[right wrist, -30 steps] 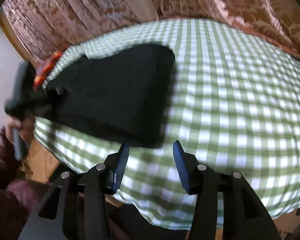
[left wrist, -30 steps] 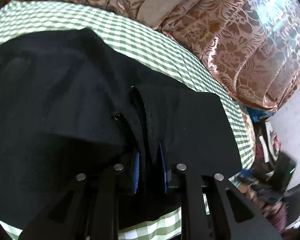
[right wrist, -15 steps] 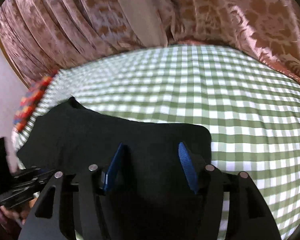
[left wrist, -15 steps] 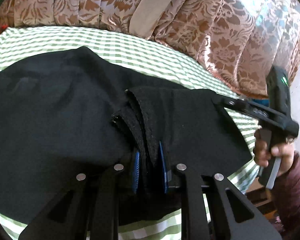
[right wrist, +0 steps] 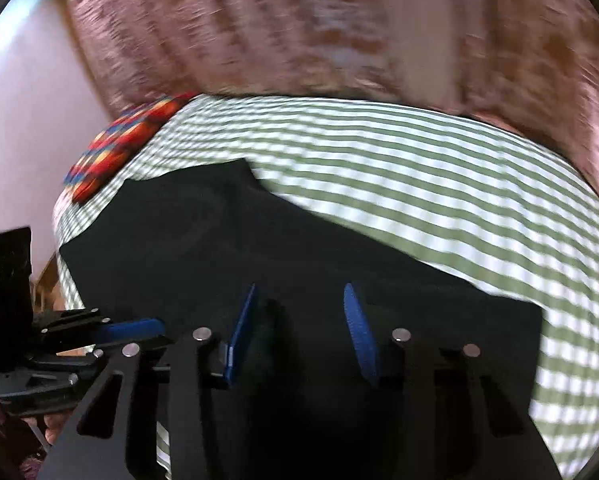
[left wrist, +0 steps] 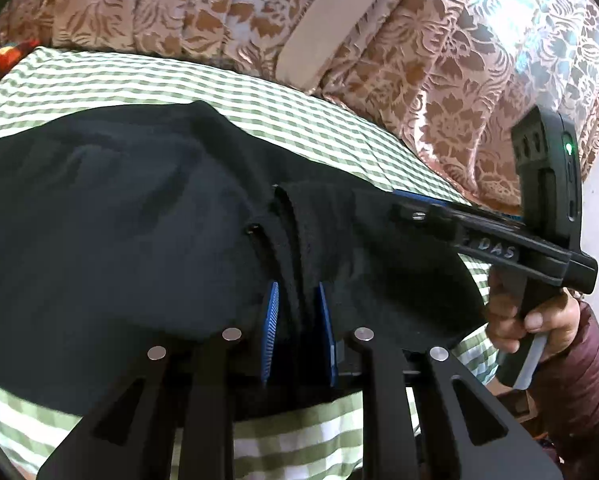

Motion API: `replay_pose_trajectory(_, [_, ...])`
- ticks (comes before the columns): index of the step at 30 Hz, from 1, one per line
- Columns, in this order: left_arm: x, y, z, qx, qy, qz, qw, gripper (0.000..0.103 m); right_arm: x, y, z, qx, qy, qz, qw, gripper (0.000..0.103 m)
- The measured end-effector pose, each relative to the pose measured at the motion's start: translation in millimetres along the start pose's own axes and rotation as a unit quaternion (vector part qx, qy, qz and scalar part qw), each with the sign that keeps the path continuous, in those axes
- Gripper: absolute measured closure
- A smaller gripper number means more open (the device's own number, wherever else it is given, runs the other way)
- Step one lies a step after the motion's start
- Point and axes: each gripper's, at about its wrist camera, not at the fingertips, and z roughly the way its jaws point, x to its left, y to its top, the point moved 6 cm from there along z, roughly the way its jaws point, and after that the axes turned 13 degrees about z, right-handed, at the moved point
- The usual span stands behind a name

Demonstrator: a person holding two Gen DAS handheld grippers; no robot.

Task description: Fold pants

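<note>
The black pants point(left wrist: 111, 220) lie spread on a green-and-white checked tablecloth point(left wrist: 299, 120). My left gripper point(left wrist: 297, 300) is shut on a bunched fold of the pants at the near edge. My right gripper point(right wrist: 299, 304) is open, its blue pads over the pants' near right part point(right wrist: 299, 248). The right gripper also shows in the left wrist view point(left wrist: 479, 232), its tip at the pants' right edge. The left gripper shows at the lower left of the right wrist view point(right wrist: 131, 328).
A brown floral curtain point(left wrist: 419, 60) hangs right behind the table. A red, blue and orange patterned cloth point(right wrist: 119, 144) lies at the table's far left corner. The table's near edge runs just below both grippers.
My right gripper has swung left from the bare tablecloth over onto the pants, and it has come into the left wrist view. My left gripper keeps its hold on the fold.
</note>
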Motion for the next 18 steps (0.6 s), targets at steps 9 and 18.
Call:
replay_pose_trajectory(9, [31.8, -5.5, -25.8, -0.004, 0.065, -0.02, 0.9977, 0.085, 47.1, -23.2, 66.2, 0.035, -0.022, -0.064, 0.997, 0.064])
replay_pose_trajectory(18, [67.7, -10.2, -59.4, 0.006, 0.17, -0.06, 0.9835, 0.085, 49.1, -28.6, 49.7, -0.011, -0.044, -0.068, 0.997, 0.062])
